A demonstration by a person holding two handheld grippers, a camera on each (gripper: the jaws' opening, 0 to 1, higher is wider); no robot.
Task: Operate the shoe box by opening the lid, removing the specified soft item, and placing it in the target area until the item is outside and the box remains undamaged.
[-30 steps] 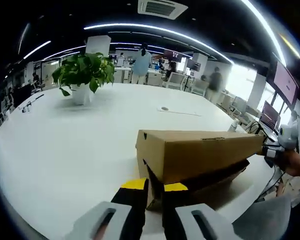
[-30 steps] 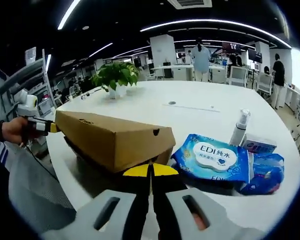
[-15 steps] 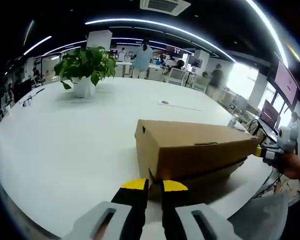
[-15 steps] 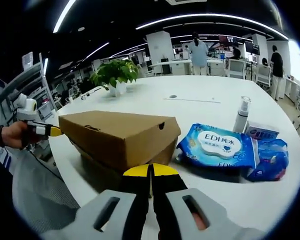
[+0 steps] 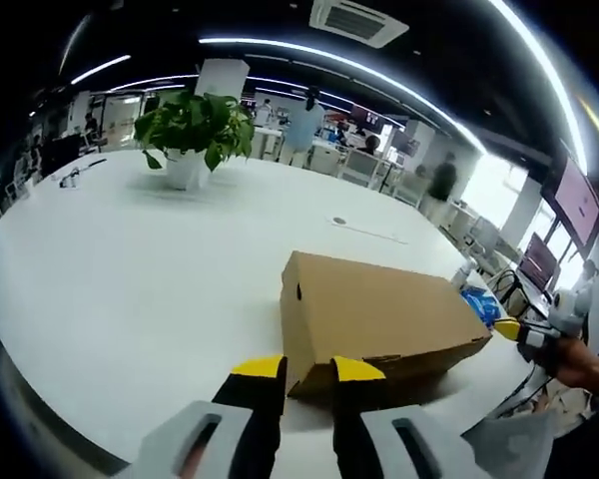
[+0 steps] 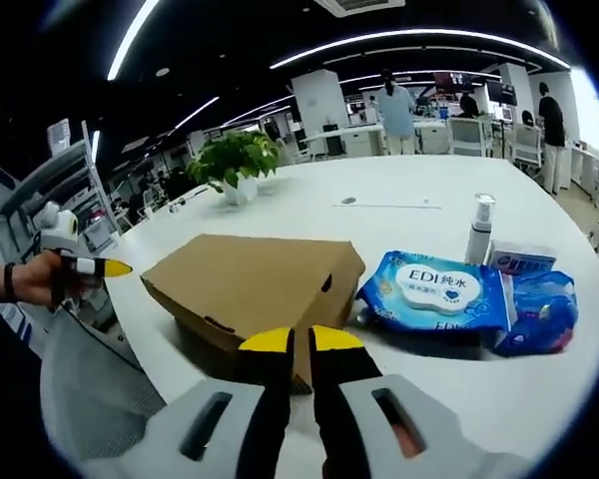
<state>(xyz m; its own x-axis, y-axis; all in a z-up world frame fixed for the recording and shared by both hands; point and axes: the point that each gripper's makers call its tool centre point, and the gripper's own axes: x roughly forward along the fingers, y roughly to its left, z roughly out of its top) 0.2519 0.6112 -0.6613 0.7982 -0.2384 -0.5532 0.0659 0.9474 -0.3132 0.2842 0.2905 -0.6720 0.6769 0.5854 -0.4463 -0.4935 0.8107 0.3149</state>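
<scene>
A brown cardboard shoe box (image 5: 379,319) lies flat on a large white round table (image 5: 130,259), its lid down and closed. In the left gripper view, the left gripper (image 5: 307,371) sits just in front of one short end of the box, its yellow-tipped jaws a narrow gap apart and holding nothing. At the far right of that view the right gripper (image 5: 509,329) appears, held in a person's hand (image 5: 579,357) near the box's other end.

In the right gripper view, the right gripper (image 6: 301,342) points at the opposite short end of the shoe box (image 6: 255,289), jaws almost together with only a thin slit between them, gripping nothing. At the left edge a hand (image 6: 30,279) holds the left gripper (image 6: 108,267) beside the box, apart from it.

Just right of the box lies a blue pack of wet wipes (image 6: 439,299), with a white spray bottle (image 6: 479,232) standing behind it and a small white and blue packet (image 6: 524,261) nearby. A potted green plant (image 6: 235,160) stands farther back on the table
</scene>
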